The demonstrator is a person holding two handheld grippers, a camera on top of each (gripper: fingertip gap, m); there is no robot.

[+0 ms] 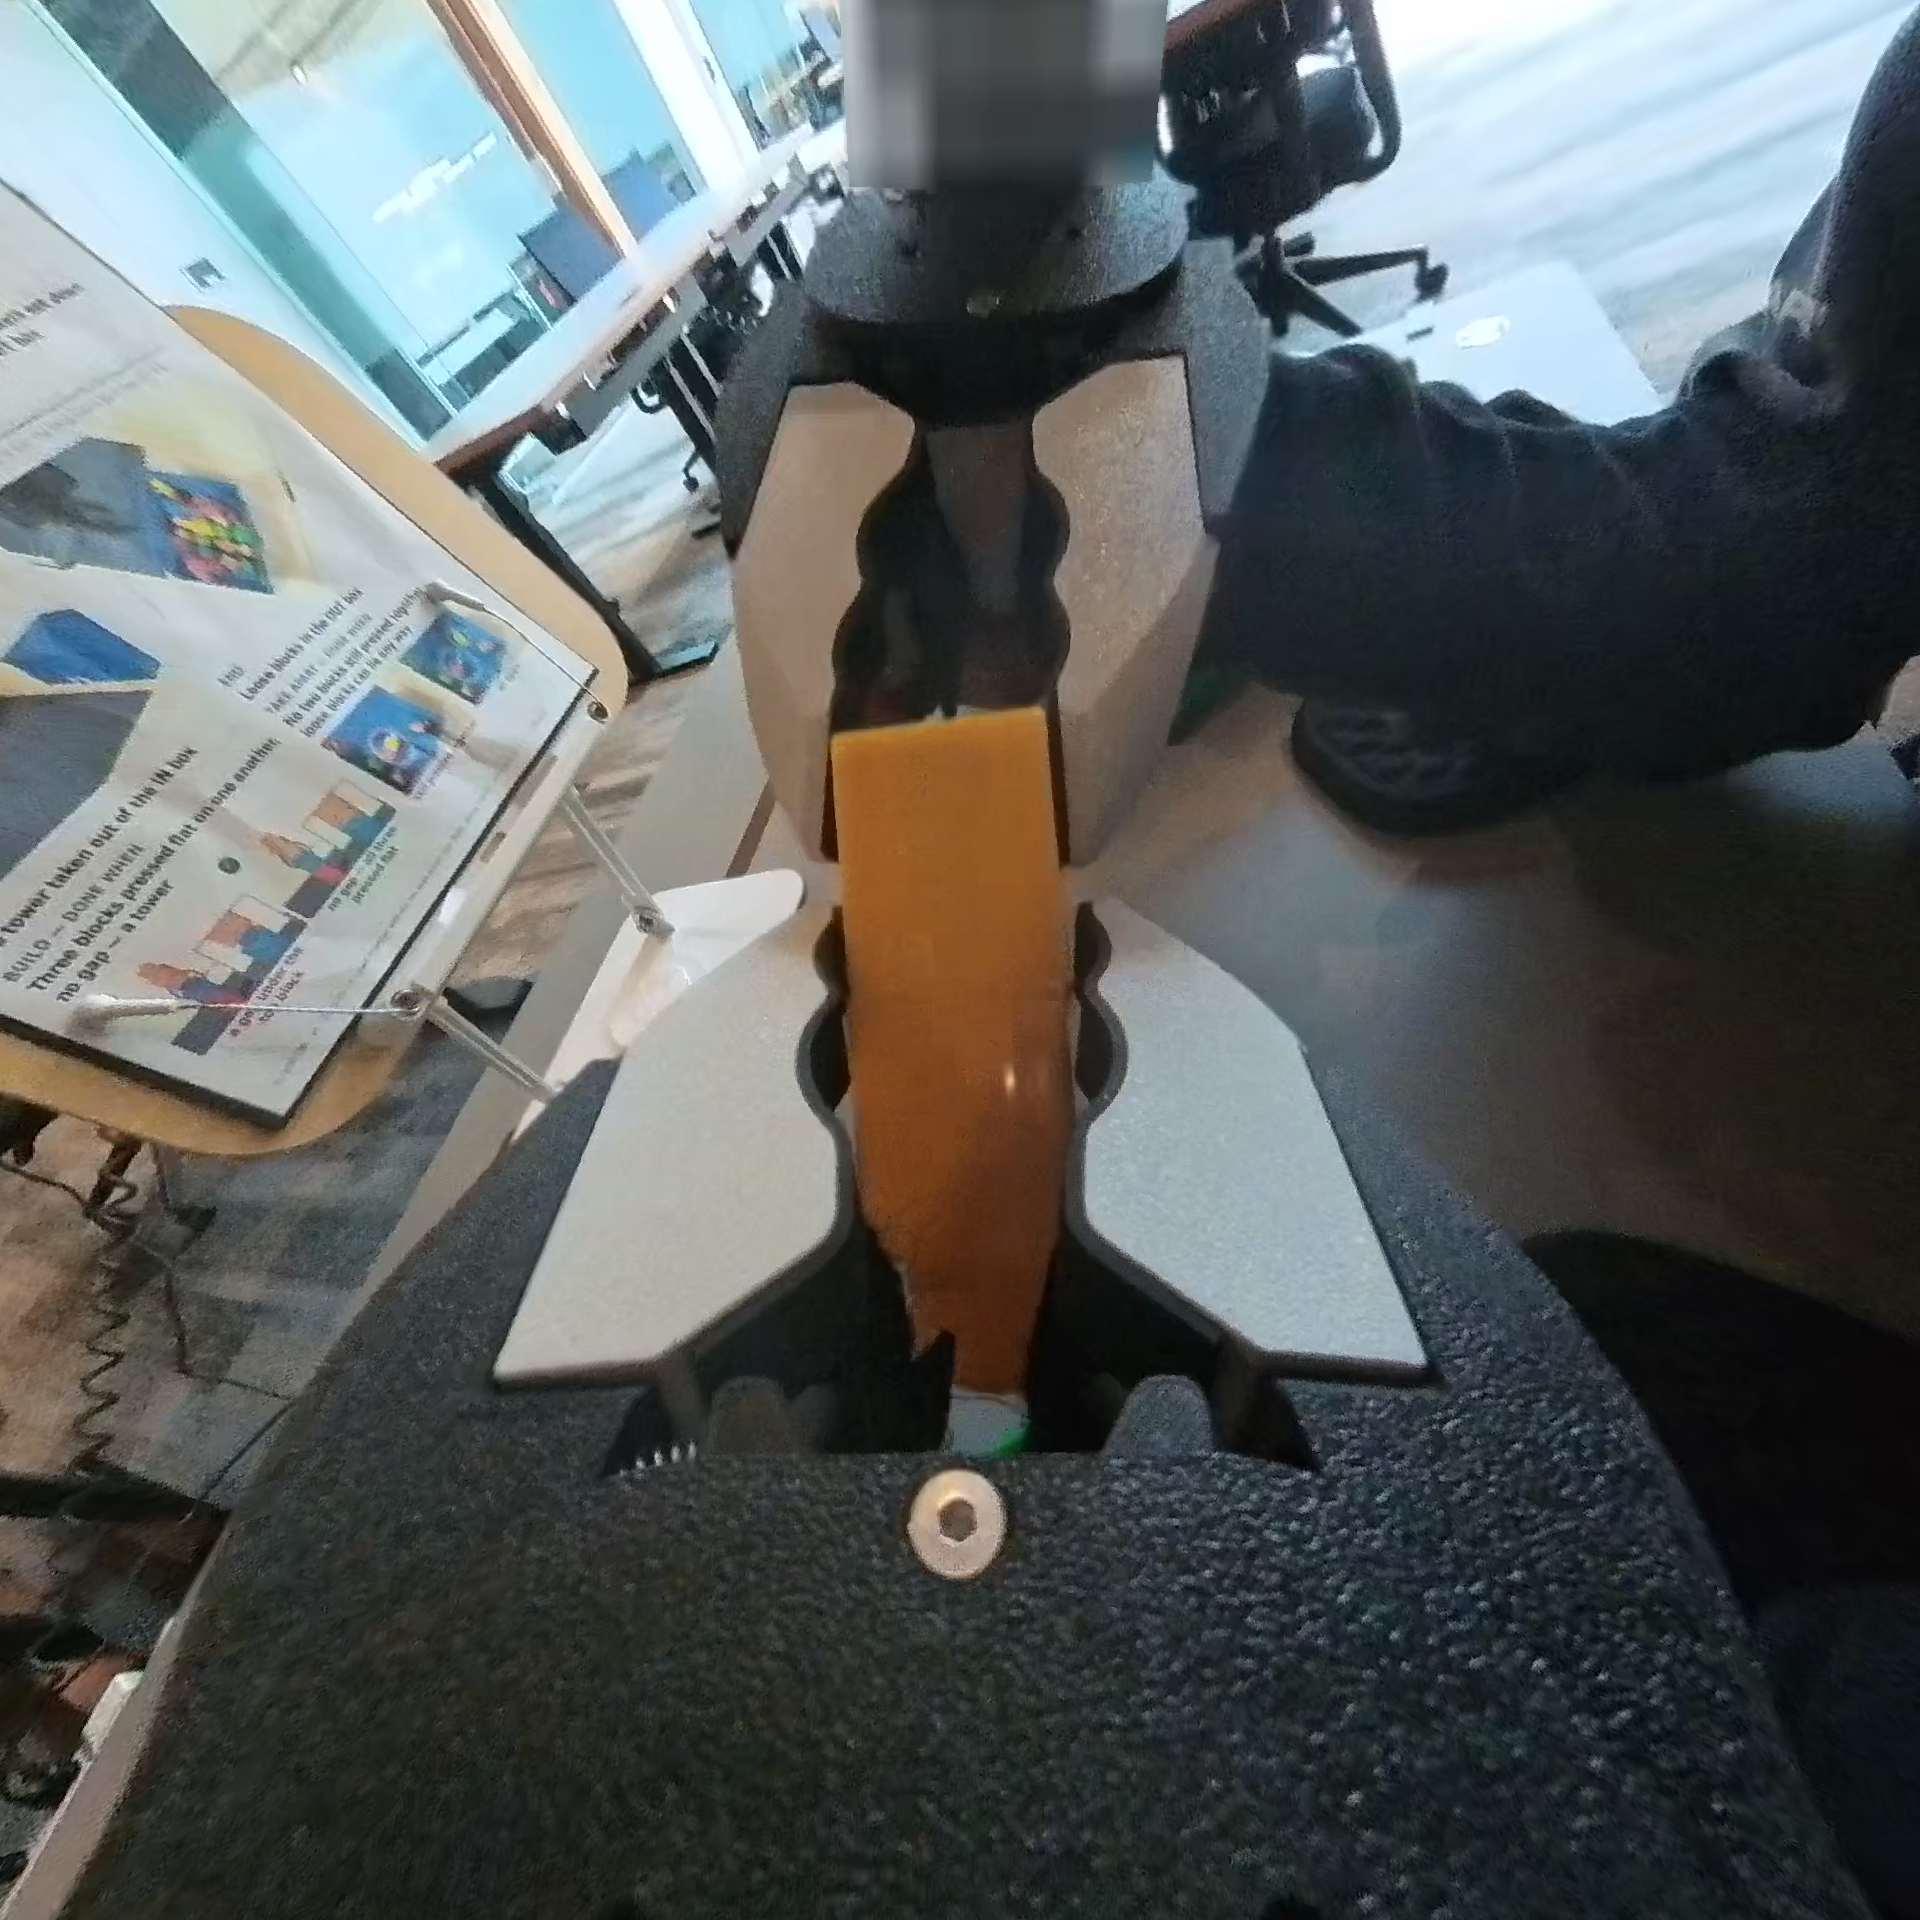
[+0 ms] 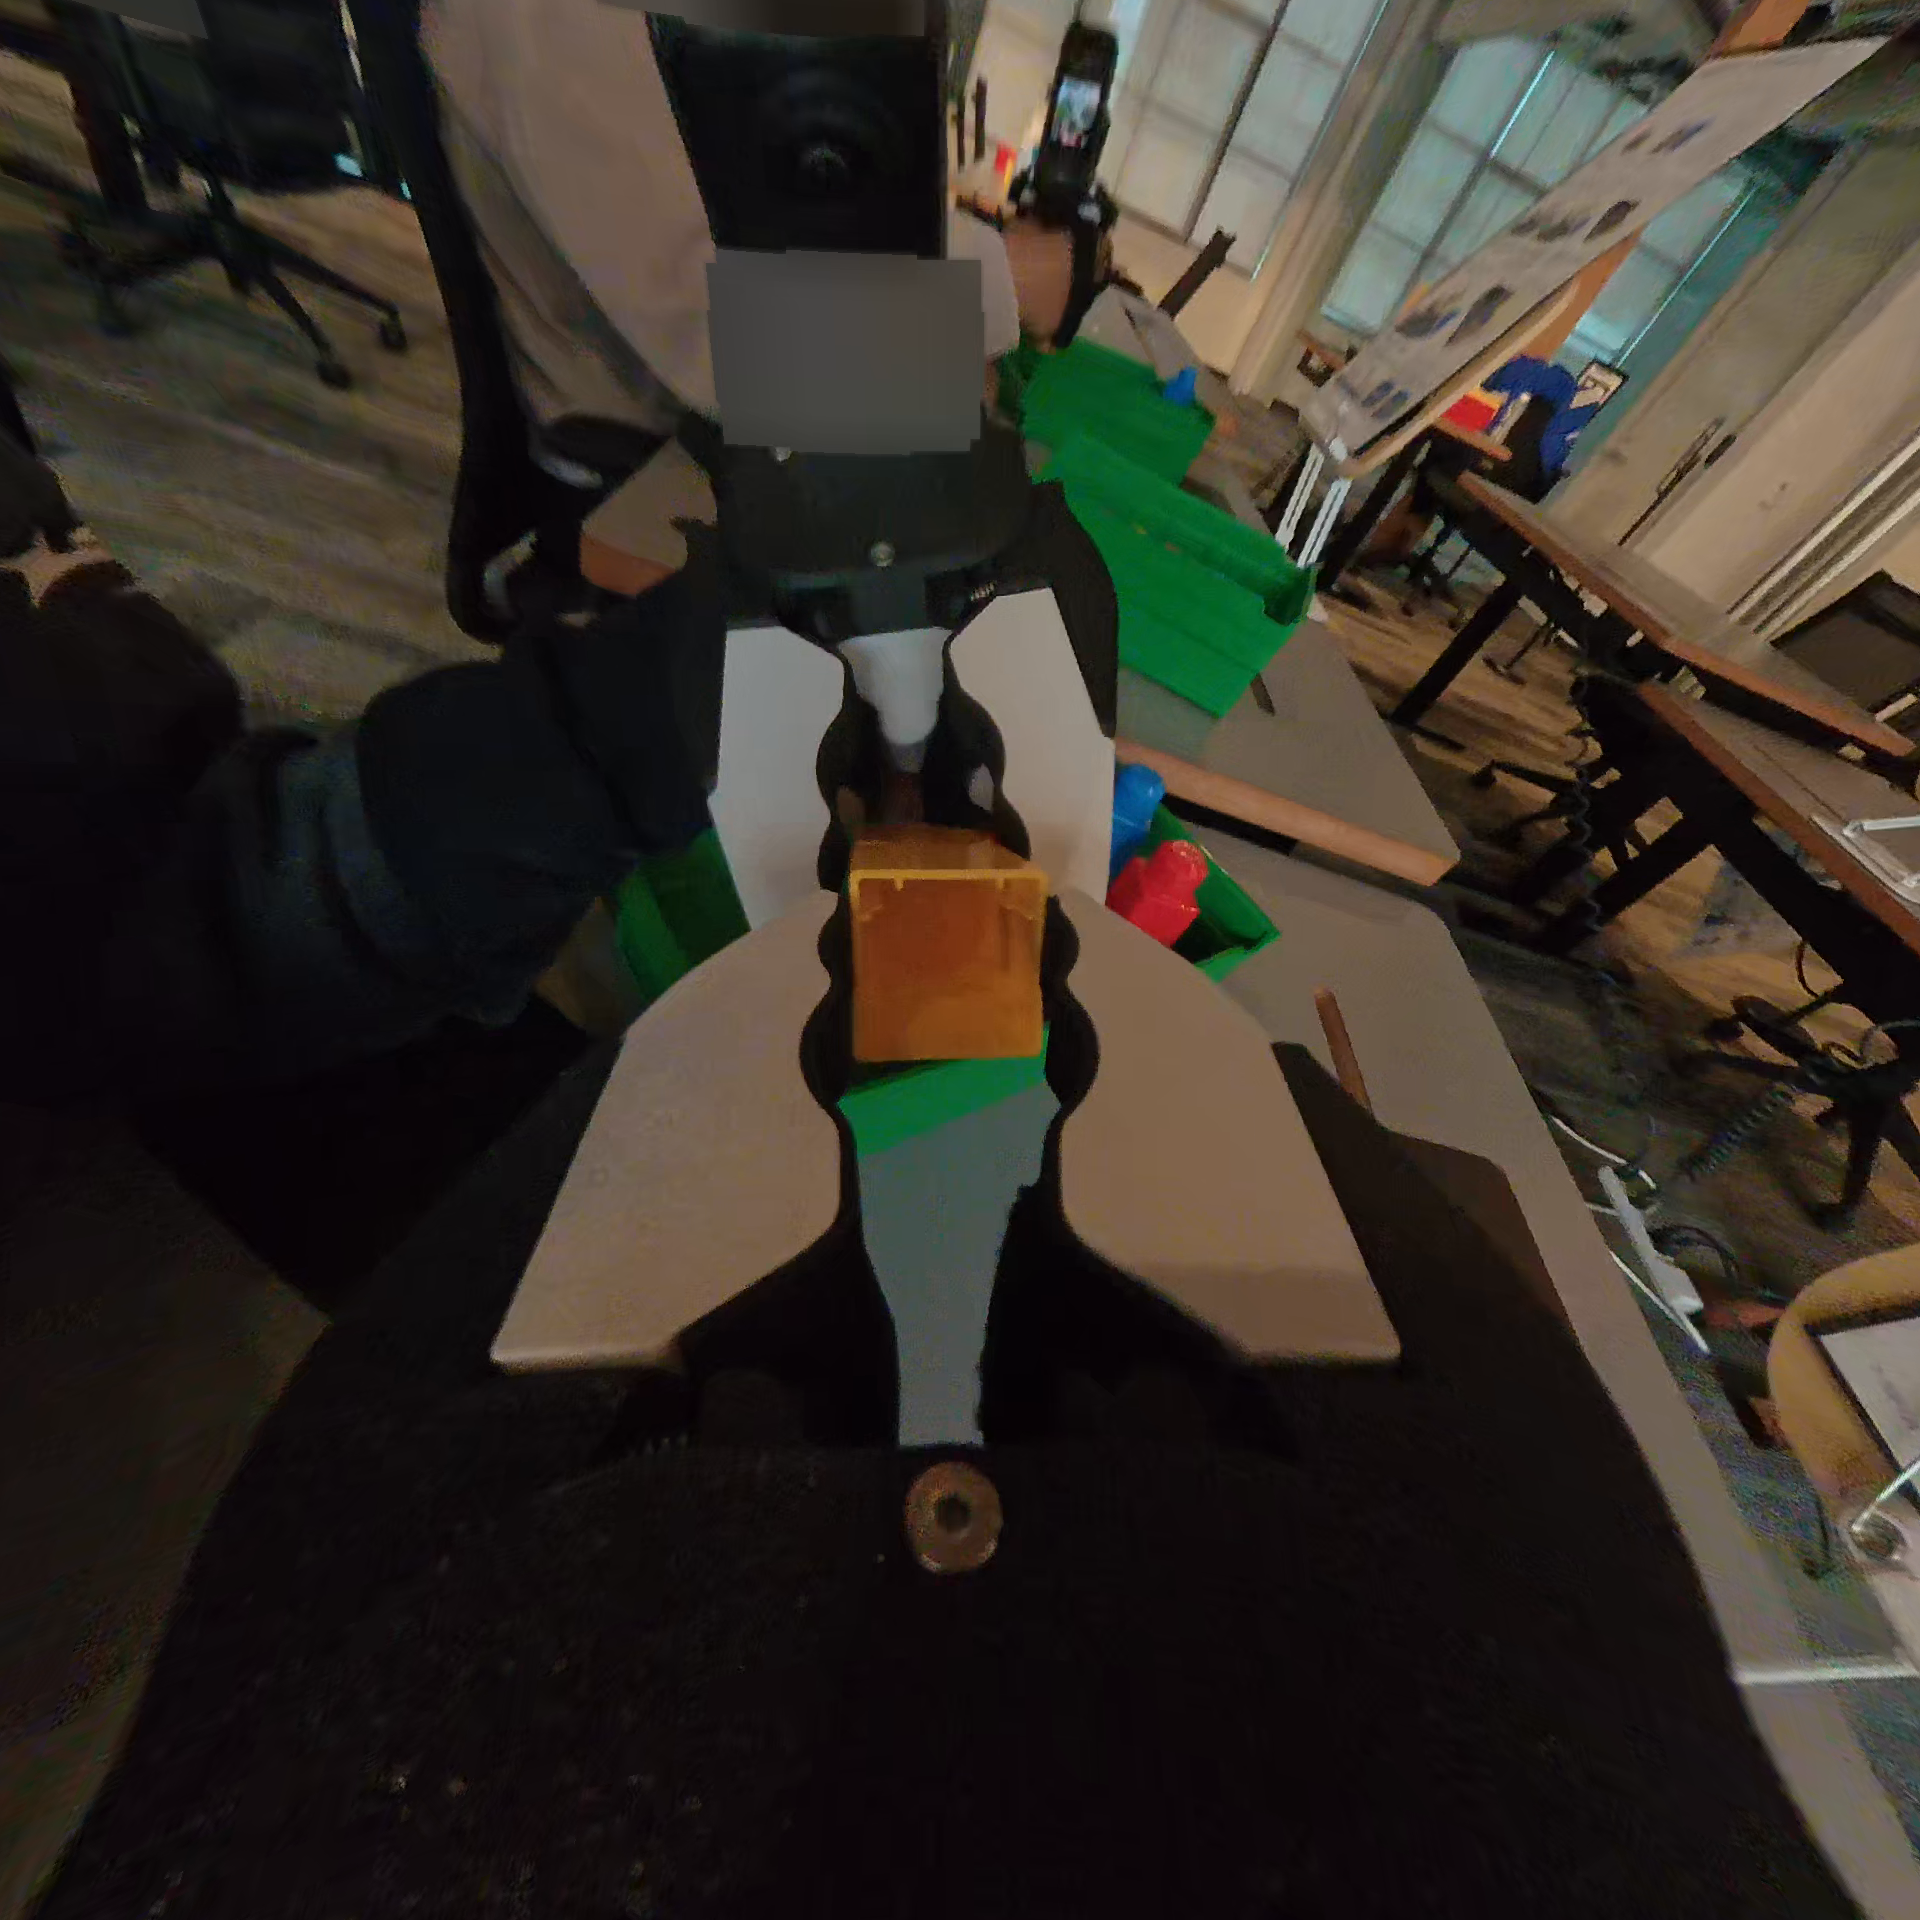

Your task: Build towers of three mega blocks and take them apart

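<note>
We hold one orange block (image 1: 951, 997) between both grippers, raised above the table: left gripper (image 1: 951, 935) and right gripper (image 2: 945, 935) each clamp it, facing each other. Risk: uneven pull twists it loose, drops toward green bin (image 2: 1174, 582). Instruction sheet (image 1: 260, 727) has printed txt, not repeating.

A grey table (image 2: 1351, 748) with a wood-coloured edge carries the things. Green bins (image 2: 1174, 582) stand in a row along it toward the far end, and the nearest green bin (image 2: 1236, 914), holding red and blue blocks (image 2: 1158, 883), sits beside the near edge. In the left wrist view, a bare stretch of the grey top (image 1: 1558, 1039) runs toward its left edge.
</note>
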